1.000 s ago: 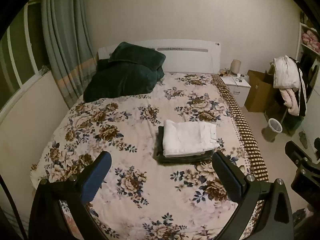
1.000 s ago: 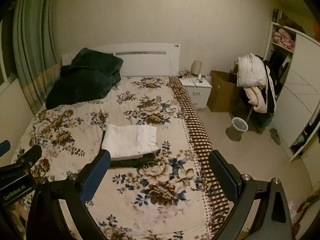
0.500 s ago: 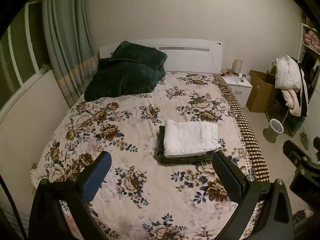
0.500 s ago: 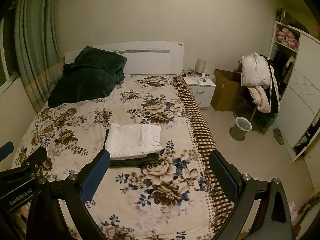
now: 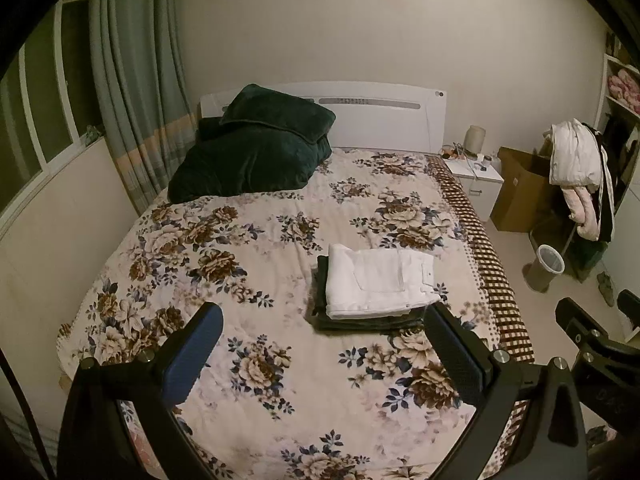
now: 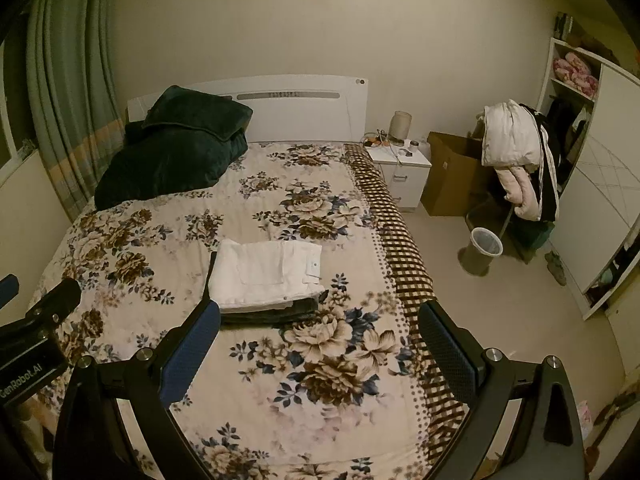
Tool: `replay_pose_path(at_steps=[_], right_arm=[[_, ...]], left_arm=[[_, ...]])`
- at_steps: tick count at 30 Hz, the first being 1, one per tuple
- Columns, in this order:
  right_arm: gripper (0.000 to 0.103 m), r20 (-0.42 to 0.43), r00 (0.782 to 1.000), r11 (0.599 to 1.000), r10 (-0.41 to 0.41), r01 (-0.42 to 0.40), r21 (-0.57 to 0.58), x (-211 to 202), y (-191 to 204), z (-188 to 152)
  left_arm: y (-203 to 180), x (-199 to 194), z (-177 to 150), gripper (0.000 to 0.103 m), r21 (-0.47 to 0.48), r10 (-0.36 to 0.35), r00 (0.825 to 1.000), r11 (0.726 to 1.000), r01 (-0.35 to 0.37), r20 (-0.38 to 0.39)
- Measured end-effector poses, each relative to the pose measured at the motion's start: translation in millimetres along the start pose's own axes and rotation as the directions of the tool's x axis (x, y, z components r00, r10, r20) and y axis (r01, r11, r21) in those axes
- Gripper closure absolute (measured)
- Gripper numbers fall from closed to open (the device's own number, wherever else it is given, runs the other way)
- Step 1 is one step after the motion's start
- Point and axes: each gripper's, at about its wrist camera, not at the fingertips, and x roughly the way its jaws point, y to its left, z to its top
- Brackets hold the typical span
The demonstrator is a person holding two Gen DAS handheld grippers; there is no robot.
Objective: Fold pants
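Folded white pants (image 5: 378, 280) lie on top of folded dark pants (image 5: 360, 320) in a neat stack on the floral bedspread (image 5: 240, 280), right of the bed's middle. The stack also shows in the right wrist view (image 6: 266, 276). My left gripper (image 5: 324, 352) is open and empty, held above the bed's near end, short of the stack. My right gripper (image 6: 320, 352) is open and empty, also above the near end, to the right of the stack.
Dark green pillows (image 5: 252, 152) lie at the head by the white headboard (image 5: 380, 116). Curtain and window stand on the left. A nightstand (image 6: 400, 168), cardboard box (image 6: 452, 172), bin (image 6: 482, 254), clothes rack (image 6: 516, 152) and wardrobe (image 6: 600, 200) stand right of the bed.
Both grippers have drifted slightly back and up from the bed; the view has shifted a little. The stack has not moved and both grippers stay open.
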Motion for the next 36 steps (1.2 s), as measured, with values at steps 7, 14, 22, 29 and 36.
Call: replay_pose_path(at_steps=[7,14,22,29,36], right_arm=[[0.002,0.004,1.000,1.000,0.002,-0.002,-0.002,0.4,-0.3,1.2],[0.002,0.015,1.000,1.000,0.007,-0.007,0.003,-3.0,1.0,1.3],[0.002,0.010,1.000,1.000,0.012,-0.012,0.002,-5.0,0.6,-2.4],[0.002,0.012,1.000,1.000,0.014,-0.014,0.001,-7.2,-0.2,-4.7],[0.002,0.002,1.000,1.000,0.018,-0.018,0.011,-7.6,-0.9,-6.4]], left_arm=[[-1.2,-0.9,-2.1,0.000,0.005,0.001,1.000,1.000,-0.001,0.007],[-0.2,-0.7,-1.9,0.000,0.012,0.001,1.000,1.000,-0.001,0.007],[1.2,-2.8,-4.4,0.000,0.026,-0.007,1.000,1.000,0.007,0.007],[-1.2,-3.1,-5.7,0.000,0.037,-0.011,1.000,0.999,0.010,0.010],[-2.8,-4.9,-7.2,0.000,0.042,-0.021,1.000,0.999,0.021,0.008]])
